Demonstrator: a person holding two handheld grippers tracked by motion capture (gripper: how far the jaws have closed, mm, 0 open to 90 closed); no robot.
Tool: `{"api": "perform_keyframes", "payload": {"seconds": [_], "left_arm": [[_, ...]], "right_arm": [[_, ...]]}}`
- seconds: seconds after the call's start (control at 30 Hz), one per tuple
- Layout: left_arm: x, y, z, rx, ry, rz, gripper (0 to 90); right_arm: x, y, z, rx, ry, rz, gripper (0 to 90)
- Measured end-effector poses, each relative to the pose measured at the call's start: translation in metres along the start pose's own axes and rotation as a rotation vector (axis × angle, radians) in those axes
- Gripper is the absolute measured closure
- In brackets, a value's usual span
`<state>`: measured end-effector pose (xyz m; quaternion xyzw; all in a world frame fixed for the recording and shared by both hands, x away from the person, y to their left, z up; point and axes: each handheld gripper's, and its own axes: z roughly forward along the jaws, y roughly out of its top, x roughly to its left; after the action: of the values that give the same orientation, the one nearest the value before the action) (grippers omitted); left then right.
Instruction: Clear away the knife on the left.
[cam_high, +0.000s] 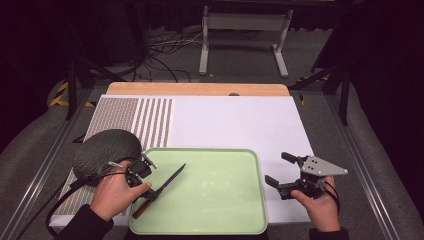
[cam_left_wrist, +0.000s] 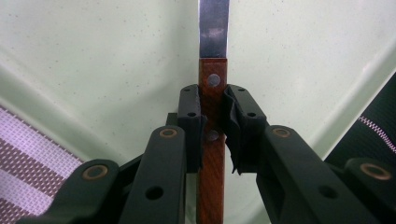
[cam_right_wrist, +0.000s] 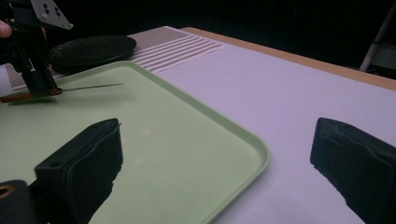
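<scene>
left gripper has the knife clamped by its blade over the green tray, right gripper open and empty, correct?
Not quite: the left gripper clamps the knife by its wooden handle, not its blade, as the left gripper view shows. The rest holds: it is over the green tray, and the right gripper is open and empty.

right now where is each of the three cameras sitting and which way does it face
High view: above the person's side, facing forward and down on the green tray; both hands show, with the left gripper and right gripper.
Left gripper view: rides the left gripper, looking along its jaws, shut on the knife handle, at the tray floor.
Right gripper view: rides the right gripper, open, looking across the tray toward the black plate.
Shared: all three show the knife and tray.
</scene>
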<state>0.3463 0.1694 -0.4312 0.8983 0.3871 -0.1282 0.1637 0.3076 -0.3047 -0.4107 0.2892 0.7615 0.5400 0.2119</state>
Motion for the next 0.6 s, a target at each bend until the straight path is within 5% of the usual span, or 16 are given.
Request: {"api": "perform_keyframes", "payload": {"seconds": [0.6], "left_arm": [[0.0017, 0.0021, 0.0059, 0.038, -0.008, -0.005, 74.9]], "right_arm": [[-0.0002, 0.0001, -0.0005, -0.002, 0.0, 0.0, 3.2]]}}
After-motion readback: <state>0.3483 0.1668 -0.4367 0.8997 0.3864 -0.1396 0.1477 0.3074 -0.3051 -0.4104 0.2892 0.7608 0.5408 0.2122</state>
